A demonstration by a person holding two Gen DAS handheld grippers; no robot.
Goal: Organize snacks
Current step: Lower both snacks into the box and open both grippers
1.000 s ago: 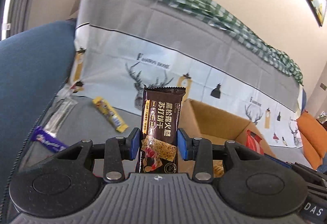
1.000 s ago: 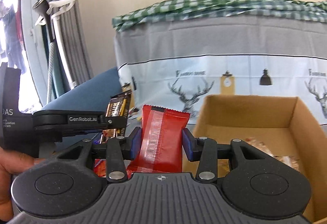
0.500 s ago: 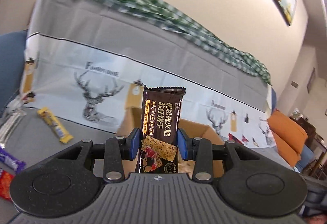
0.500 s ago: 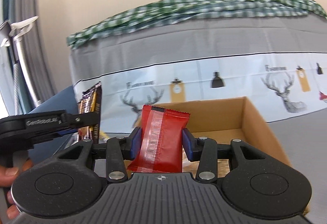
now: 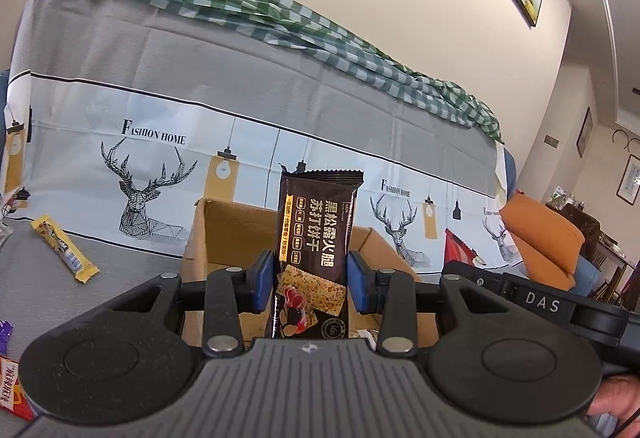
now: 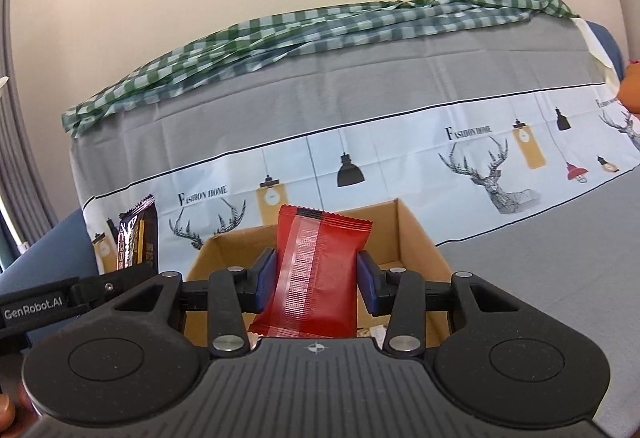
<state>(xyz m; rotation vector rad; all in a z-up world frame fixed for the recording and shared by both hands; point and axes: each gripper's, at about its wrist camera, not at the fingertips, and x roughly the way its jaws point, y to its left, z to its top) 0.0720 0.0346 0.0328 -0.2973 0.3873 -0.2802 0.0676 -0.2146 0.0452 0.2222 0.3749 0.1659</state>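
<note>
My left gripper is shut on a dark brown cracker packet, held upright in front of an open cardboard box. My right gripper is shut on a red snack packet, held upright over the near edge of the same box. In the right wrist view the brown packet shows at the left. In the left wrist view the red packet shows at the right. Some snacks lie in the box, mostly hidden.
A yellow snack bar lies on the grey cloth left of the box. A purple packet and a red-and-white packet lie at the far left. A deer-print cover hangs behind. An orange cushion is at the right.
Both grippers have swung right with their packets held fast. The box has come to the centre of both views and looks closer. The yellow bar has drifted to the left.
</note>
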